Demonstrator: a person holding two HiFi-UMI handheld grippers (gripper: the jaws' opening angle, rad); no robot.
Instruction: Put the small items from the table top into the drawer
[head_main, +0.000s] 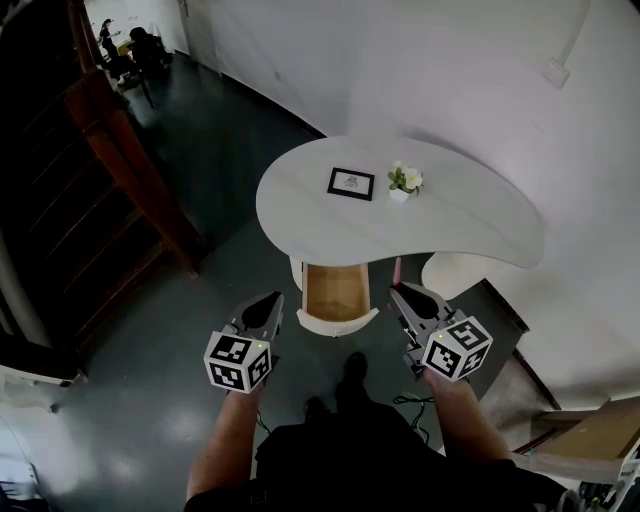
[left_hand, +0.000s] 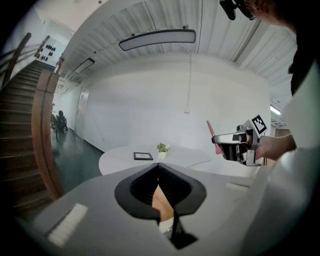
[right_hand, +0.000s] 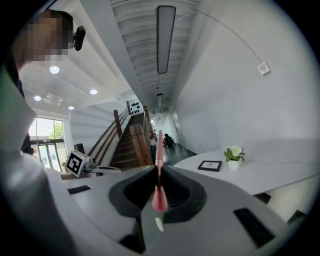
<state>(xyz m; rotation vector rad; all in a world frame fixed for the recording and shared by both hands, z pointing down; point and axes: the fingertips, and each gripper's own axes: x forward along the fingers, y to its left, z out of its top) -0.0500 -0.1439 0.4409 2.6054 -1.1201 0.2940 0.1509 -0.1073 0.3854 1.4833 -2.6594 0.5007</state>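
Near the open drawer (head_main: 336, 292): nothing stowed yet.
Right tongs (right_hand: 159, 171) clamp pink pen (right_hand: 159, 150), left tongs (left_hand: 159, 168) closed empty; frame (head_main: 351, 183), plant (head_main: 404, 181) on bench (head_main: 460, 225).

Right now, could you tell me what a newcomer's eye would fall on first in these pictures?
The white curved table stands out, with a black picture frame and a small potted plant on top. Below its near edge an open drawer gapes, and the right gripper pinches a slim pink stick.

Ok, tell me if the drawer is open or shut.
Open: the drawer juts out from under the table top, its wooden inside exposed in the head view.
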